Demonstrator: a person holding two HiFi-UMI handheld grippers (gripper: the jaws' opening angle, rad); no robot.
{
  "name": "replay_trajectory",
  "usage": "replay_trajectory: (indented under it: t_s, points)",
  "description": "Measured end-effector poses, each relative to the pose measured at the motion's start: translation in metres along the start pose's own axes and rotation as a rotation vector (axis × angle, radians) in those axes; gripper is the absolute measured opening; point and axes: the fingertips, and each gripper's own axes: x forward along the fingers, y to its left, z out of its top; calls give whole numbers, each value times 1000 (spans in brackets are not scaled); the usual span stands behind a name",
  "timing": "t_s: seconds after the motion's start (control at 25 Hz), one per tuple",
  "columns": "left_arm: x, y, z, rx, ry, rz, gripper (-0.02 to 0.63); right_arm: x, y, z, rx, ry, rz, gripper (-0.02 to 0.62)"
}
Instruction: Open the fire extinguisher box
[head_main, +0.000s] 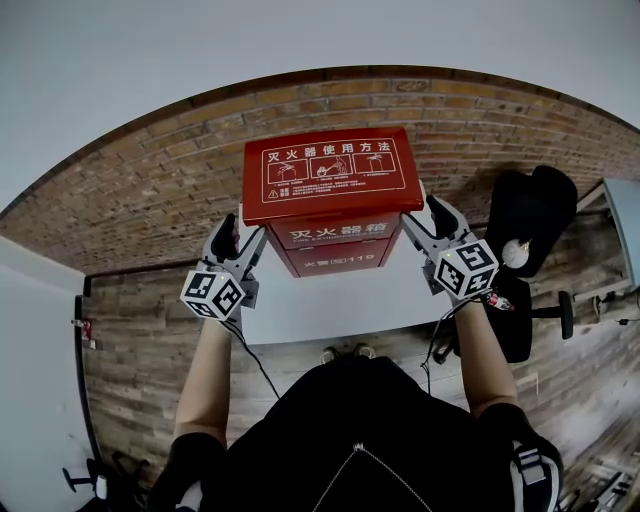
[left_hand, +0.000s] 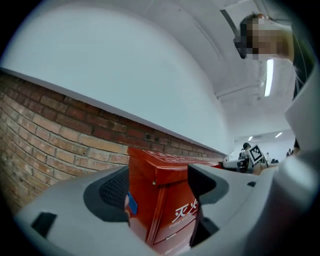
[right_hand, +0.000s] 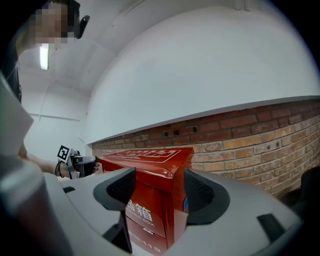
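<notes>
- Person's dark top (head_main: 380, 440) fills the bottom of the head view. Two bare forearms (head_main: 205, 385) reach forward from it, one to each tool.
- Fire extinguisher box (head_main: 335, 235): red, upright on the white worktop (head_main: 330, 305), set between the two tools.
- Its lid (head_main: 330, 170), printed with white diagrams, lies down over the body and overhangs the front. Inside hidden.
- Left tool (head_main: 240, 240): at the box's left front corner. The left gripper view shows its jaws wide apart, straddling that corner just under the lid's rim. One pad is beside the side wall, the other before the front face.
- Left tool is released, not clamped. Cannot tell whether either pad touches the box.
- Right tool (head_main: 425, 222): mirrors it at the right front corner. The right gripper view shows the lid's corner poking between spread jaws, with a slim gap to the outer pad. Also released.
- The box's back stands near a brick wall (head_main: 150, 190); contact cannot be judged.
- Bare worktop lies open between the box's front and the person. Its near edge runs just ahead of the dark top.
- Black office chair (head_main: 530, 225) stands to the right of the worktop, near the right tool.
</notes>
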Motion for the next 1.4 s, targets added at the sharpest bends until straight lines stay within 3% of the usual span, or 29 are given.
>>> replay_trajectory:
  t_s: [0.36, 0.56, 0.92, 1.4]
  points:
    - [23, -7, -8, 53, 4, -116, 399, 15, -7, -10, 21, 12, 57, 290]
    - [26, -7, -5, 55, -30, -133, 397, 18, -5, -9, -24, 2, 88, 288]
    - [25, -10, 0, 67, -4, -133, 396, 16, -3, -8, -101, 33, 117, 287]
    - [49, -13, 87, 132, -100, -142, 396, 28, -14, 95, -142, -91, 214, 287]
